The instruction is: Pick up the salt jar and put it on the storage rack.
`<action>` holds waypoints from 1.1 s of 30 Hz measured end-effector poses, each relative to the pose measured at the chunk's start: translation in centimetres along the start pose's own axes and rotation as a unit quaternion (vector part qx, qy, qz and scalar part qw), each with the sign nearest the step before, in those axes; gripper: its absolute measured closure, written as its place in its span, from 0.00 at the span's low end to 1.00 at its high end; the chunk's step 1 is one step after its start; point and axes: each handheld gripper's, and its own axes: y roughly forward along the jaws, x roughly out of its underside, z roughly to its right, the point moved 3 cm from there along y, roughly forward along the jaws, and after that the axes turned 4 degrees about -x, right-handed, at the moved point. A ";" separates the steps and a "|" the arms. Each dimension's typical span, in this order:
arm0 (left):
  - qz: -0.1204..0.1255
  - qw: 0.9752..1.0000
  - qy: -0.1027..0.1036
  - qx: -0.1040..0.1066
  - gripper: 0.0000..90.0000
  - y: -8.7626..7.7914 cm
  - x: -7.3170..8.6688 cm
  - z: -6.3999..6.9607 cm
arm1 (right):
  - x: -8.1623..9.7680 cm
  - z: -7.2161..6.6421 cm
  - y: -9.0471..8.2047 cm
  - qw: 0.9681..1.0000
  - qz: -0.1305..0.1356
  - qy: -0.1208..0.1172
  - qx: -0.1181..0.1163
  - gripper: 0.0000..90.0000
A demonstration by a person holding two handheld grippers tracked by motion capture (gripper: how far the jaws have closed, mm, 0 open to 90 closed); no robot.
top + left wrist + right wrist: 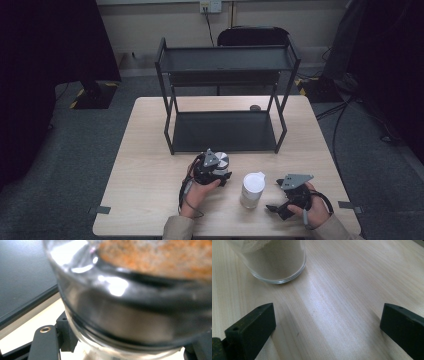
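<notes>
left gripper [216, 172] clenched on glass jar [130, 315] (orange grains inside) | right gripper [285, 197] released, jaws wide over table [342, 290] | white-lidded jar [252, 189] at its 9 o'clock

L fingers [53, 337] clamped, R fingers [252, 327] wide

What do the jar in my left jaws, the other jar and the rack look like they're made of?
The jar in the left gripper: clear glass, judging by bright glints and orange-brown powder showing through. The white-lidded jar: also clear glass with a thick see-through base and tan powder inside; its lid looks like plastic. The rack: dark, matte, thin-framed shelves, probably painted metal.
</notes>
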 end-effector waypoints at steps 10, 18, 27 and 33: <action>-0.003 1.000 -0.015 0.006 0.34 -1.1 -1.3 -1.0 | 0.0 0.0 0.0 1.000 0.000 0.000 0.000 0.00; 0.002 1.000 -0.020 0.006 0.34 -2.0 -3.0 -1.7 | 0.0 0.0 0.0 1.000 0.000 0.000 0.000 0.00; 0.010 1.000 -0.020 0.009 0.34 -3.2 -5.4 -2.6 | 0.0 0.0 0.0 1.000 0.000 0.000 0.000 0.00; 0.016 0.999 -0.026 0.009 0.34 -4.2 -7.2 -2.9 | 0.0 0.0 0.0 1.000 0.000 0.000 0.000 0.00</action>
